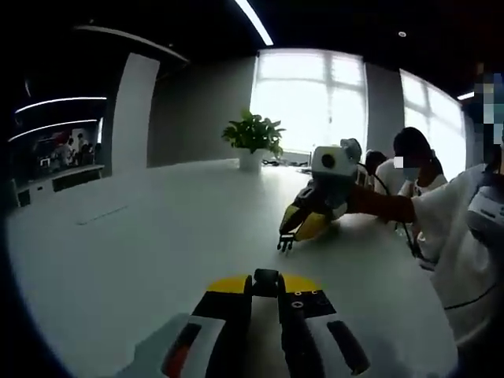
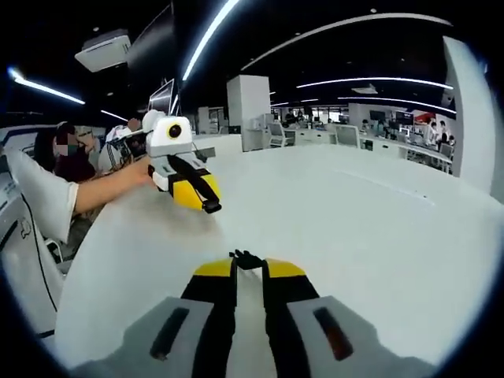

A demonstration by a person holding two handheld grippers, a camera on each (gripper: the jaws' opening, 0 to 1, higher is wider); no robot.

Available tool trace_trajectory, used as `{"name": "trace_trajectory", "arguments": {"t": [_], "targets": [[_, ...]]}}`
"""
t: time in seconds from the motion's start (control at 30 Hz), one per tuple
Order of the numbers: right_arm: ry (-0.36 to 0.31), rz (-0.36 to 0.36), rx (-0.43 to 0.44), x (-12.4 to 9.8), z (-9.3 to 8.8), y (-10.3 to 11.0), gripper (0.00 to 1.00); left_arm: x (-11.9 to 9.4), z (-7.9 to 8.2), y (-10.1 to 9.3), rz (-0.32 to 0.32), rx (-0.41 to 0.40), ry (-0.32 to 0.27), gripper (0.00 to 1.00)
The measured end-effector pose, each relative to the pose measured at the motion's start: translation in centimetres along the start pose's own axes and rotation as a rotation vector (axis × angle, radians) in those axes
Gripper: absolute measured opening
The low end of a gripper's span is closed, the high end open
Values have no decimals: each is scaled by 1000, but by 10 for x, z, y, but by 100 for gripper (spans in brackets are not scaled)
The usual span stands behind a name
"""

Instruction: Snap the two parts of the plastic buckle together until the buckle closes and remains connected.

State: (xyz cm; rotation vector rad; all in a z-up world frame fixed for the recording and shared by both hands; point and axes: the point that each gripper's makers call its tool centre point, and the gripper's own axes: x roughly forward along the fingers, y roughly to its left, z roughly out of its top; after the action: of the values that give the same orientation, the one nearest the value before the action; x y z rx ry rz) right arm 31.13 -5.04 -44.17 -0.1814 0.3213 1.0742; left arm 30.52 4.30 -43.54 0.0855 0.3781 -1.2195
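The white worktop (image 1: 157, 236) stretched wide, a potted plant (image 1: 253, 140) at its far edge. Both tools hovered well apart above it — the left tool (image 1: 267, 279) clamped on one black buckle half (image 1: 267, 276), the right tool (image 2: 249, 261) clamped on the other pronged half (image 2: 247, 257).

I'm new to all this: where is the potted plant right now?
In the left gripper view, the potted plant stands at the far edge of the white table, before the bright window, up-left of the right claw.
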Motion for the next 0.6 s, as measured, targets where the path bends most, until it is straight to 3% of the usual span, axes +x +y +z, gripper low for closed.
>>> {"name": "trace_trajectory", "arguments": {"t": [0.27,0.6], "targets": [[9,-3,-24,1,-3,3,12,7,-14,-1,5,33,55,13],[16,5,-49,1,-6,6,12,9,-21,-7,-29,63,82,13]]}}
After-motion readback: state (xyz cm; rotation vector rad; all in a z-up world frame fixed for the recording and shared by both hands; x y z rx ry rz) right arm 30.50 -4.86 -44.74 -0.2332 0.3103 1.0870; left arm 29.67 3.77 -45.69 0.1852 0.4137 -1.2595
